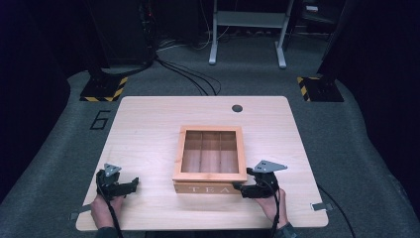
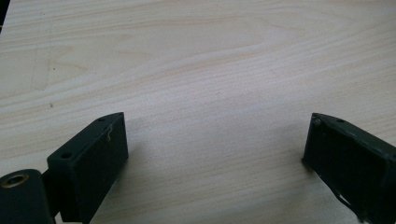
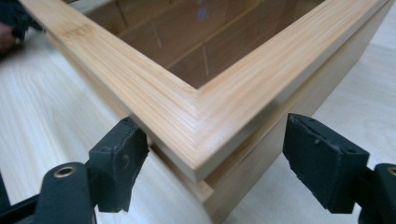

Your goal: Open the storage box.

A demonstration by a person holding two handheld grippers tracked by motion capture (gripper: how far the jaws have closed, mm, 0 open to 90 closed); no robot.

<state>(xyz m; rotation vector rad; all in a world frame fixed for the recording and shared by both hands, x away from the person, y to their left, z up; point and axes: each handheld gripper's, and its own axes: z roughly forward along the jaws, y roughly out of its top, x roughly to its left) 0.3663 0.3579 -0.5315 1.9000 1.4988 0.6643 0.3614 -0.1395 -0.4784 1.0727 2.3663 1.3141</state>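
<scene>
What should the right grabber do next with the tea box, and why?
Probably close the right gripper gently on the lid corner. Its jaws are open on either side of that corner of the tea box, and the lid already sits slightly proud of the base there.

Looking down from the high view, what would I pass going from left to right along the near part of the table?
Left gripper → wooden tea box → right gripper, its fingers wide apart around the box's near right corner.
</scene>
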